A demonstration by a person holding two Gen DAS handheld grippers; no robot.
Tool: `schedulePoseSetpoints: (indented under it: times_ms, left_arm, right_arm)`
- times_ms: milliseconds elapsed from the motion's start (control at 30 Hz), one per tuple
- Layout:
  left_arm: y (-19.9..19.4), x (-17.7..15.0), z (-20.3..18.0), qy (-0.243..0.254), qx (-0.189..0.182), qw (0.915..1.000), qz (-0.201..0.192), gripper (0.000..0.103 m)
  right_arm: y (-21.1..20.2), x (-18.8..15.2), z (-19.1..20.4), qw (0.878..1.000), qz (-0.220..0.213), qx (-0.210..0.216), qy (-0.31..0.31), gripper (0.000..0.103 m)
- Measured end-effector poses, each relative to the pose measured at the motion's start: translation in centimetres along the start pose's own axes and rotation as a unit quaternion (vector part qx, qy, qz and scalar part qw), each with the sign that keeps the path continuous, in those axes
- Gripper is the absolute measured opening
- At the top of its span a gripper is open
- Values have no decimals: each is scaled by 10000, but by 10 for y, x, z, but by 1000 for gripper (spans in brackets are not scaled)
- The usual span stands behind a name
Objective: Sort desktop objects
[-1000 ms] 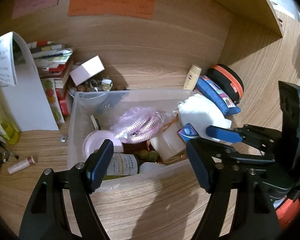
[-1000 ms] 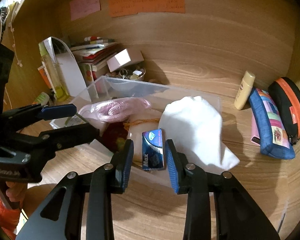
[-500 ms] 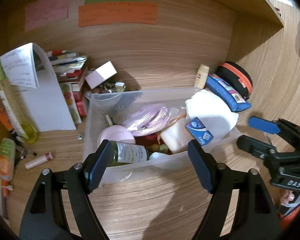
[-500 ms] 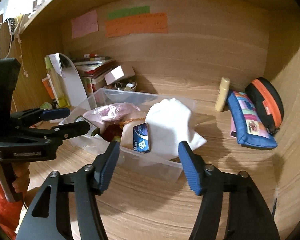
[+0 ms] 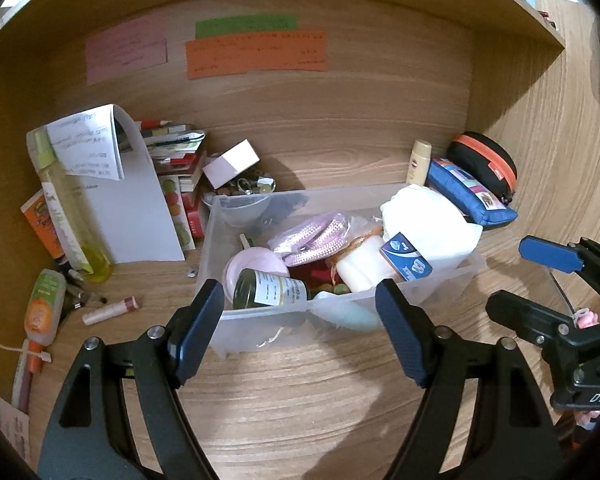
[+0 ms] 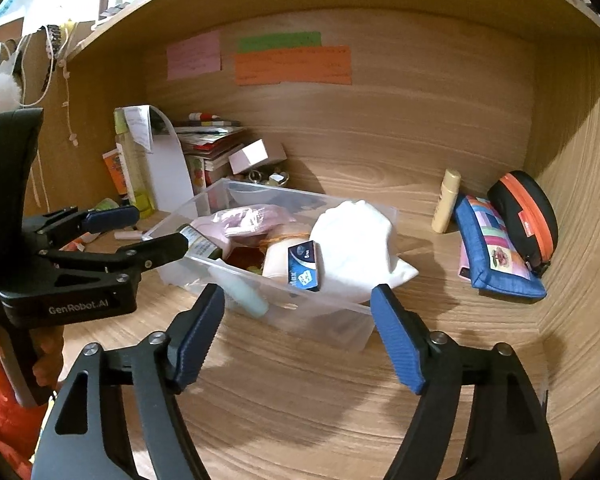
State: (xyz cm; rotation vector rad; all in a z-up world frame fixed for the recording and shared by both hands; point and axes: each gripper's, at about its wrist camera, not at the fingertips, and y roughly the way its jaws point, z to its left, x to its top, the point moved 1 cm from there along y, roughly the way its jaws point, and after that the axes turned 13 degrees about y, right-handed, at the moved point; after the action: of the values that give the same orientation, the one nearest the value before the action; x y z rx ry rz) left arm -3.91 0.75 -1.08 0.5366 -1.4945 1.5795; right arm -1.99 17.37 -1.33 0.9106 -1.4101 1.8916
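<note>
Left wrist view: left gripper hovers low over desk, jaws spread, empty. Right gripper likewise, jaws wide; clear bin sits just beyond both.

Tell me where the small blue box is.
The blue box stands in the clear bin, toward its right end, leaning between the white jar and the white cloth; the right wrist view shows it mid-frame.

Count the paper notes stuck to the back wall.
3: a pink note at left, a green note to its right, and an orange note directly under the green. None seems hidden.
</note>
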Motion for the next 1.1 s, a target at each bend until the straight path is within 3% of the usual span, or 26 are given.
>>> schedulePoseSetpoints:
  times_ms: [1100]
  left_arm:
    - [-2, -3, 5, -4, 89, 10000, -35, 78]
  right_arm:
    - [6, -2, -4, 9998, 99, 34, 155, 75]
